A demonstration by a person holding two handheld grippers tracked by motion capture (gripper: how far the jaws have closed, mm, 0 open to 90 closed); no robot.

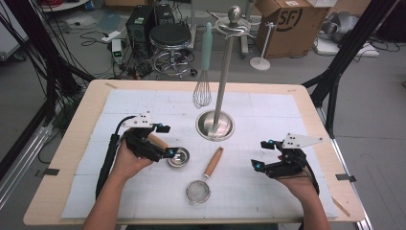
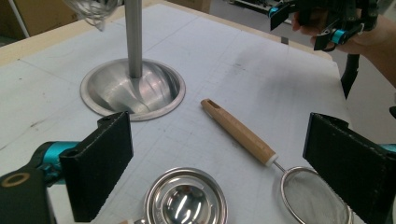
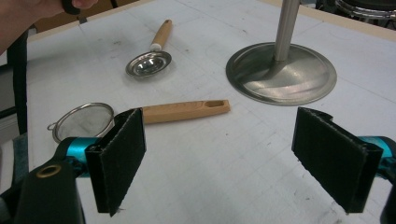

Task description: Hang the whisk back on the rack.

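The left tongs (image 1: 163, 141) hang with jaws apart directly over the steel ladle (image 2: 186, 201), which lies on the table (image 1: 268, 103) with its bowl just ahead of the jaws and its wooden handle running back toward 10 o'clock beneath the hand. The right tongs (image 1: 265, 154), likewise apart, stand well off at 3 o'clock, so the left hand is nearer. The ladle bowl is small, round and polished; the strainer (image 1: 198, 191) lies at 5 o'clock from it.

The cardboard box (image 1: 287, 24) on the floor beyond the table bears a dark round logo with the letters "SF", probably followed by more, cut off by the flap. No other writing is legible.
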